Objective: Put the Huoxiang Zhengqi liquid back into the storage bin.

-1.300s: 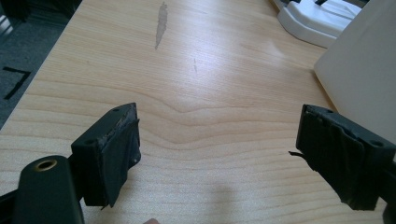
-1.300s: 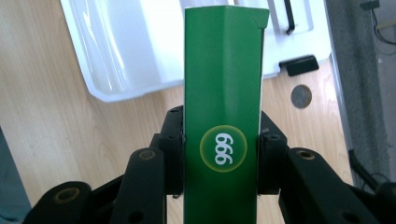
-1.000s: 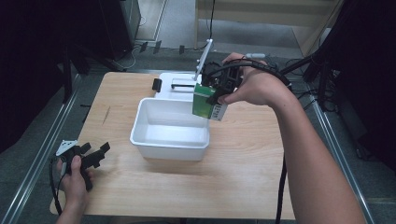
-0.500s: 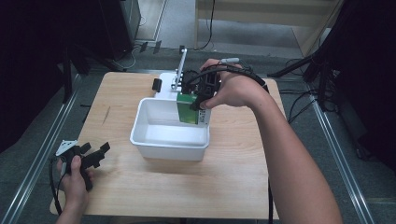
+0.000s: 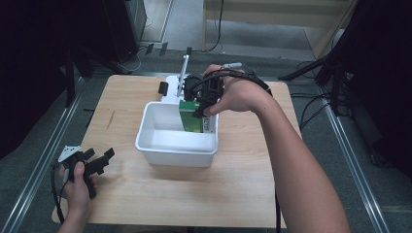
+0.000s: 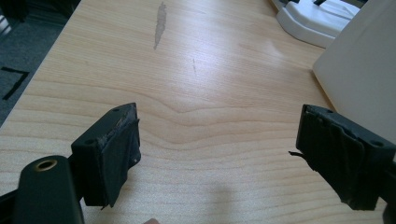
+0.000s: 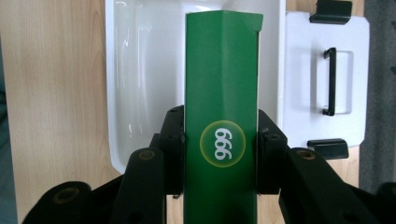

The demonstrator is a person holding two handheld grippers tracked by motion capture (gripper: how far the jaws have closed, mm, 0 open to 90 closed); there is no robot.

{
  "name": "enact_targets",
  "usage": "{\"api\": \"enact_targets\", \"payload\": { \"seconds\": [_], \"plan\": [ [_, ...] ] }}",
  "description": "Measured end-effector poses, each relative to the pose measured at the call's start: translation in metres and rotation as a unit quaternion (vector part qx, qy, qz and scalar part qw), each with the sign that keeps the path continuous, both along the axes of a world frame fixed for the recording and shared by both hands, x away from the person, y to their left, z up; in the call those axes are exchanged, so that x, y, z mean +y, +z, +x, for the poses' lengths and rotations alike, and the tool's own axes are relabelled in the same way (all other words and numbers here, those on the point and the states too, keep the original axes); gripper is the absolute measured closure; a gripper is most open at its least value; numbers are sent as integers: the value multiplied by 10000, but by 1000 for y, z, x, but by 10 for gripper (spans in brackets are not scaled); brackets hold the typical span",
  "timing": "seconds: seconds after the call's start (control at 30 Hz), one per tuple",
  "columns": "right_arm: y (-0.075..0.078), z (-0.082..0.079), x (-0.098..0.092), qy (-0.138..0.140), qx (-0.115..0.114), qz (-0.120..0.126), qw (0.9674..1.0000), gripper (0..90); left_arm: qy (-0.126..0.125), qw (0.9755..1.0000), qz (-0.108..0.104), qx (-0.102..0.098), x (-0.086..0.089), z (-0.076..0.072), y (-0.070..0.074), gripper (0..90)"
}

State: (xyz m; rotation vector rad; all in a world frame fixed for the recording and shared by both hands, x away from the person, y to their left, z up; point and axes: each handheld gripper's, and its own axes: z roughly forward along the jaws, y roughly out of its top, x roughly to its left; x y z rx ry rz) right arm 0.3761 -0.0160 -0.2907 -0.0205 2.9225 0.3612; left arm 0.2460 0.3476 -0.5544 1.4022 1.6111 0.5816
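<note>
A green box [image 5: 191, 116] with a round "999" mark [image 7: 222, 144] hangs upright in my right gripper [image 5: 204, 104], which is shut on its two sides. The box's lower end dips into the far right part of a white plastic bin [image 5: 167, 150] at the table's middle. From the right gripper view the box [image 7: 221, 74] stands over the bin's inside [image 7: 142, 70]. My left gripper [image 5: 94, 162] rests low at the table's near left corner, open, its fingers [image 6: 112, 149] wide apart over bare wood with nothing between them.
A white lid [image 5: 171, 85] with black latches and a handle [image 7: 329, 81] lies just behind the bin. The bin's side wall [image 6: 359, 74] is to the right of the left gripper. A grey scuff [image 6: 160, 23] marks the wooden table [image 5: 243, 174]. Cables and stands crowd the floor beyond.
My right gripper has carried the green box leftward and down, from above the bin's right rim into the bin. The left gripper has stayed put.
</note>
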Motion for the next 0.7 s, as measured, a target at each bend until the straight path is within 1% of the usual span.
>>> {"api": "enact_targets", "payload": {
  "seconds": [0.07, 0.1, 0.13, 0.17, 0.23, 0.27, 0.3, 0.33, 0.5, 0.53, 0.57, 0.6, 0.7],
  "plan": [
    [-4, 2, -1, -42, 82, -26, 10000, 640, 0, 10000, -1, -3, 0, 0, 0, 147],
    [-7, 5, -2, -12, 84, 6, 10000, 640, -1, 10000, -7, -4, 0, 0, 0, 146],
    [-9, 6, -3, -44, 120, 28, 9999, 640, 0, 10000, -12, -6, 0, 0, 0, 147],
    [-11, 9, -4, 3, 153, 68, 9999, 640, 15, 10000, -28, -10, 0, 0, 0, 147],
    [-17, 12, -6, 10, 191, 72, 9998, 640, 0, 10000, -14, -8, 0, 0, 0, 146],
    [-21, 13, -7, -44, 238, 68, 9997, 639, 1, 10000, -16, -7, 0, 0, 0, 147],
    [-24, 14, -7, -39, 260, 74, 9996, 639, -11, 10000, -6, 1, 0, 0, 0, 146],
    [-28, 16, -8, 34, 279, 86, 9996, 639, -10, 10000, -7, 4, 0, 0, 0, 147],
    [-42, 20, -8, 67, 303, 81, 9995, 639, -5, 10000, -16, 8, 0, 0, 0, 147],
    [-45, 20, -8, 15, 326, 64, 9994, 639, -4, 10000, -18, 8, 0, 0, 0, 147],
    [-48, 21, -8, 101, 300, 88, 9995, 639, 4, 10000, -20, -4, 0, 0, 0, 147],
    [-51, 21, -8, 121, 300, 88, 9994, 638, 6, 10000, -23, -6, 0, 0, 0, 147],
    [-60, 21, -8, 95, 326, 101, 9994, 639, 6, 10000, -25, -9, 0, 0, 0, 147]
  ]
}}
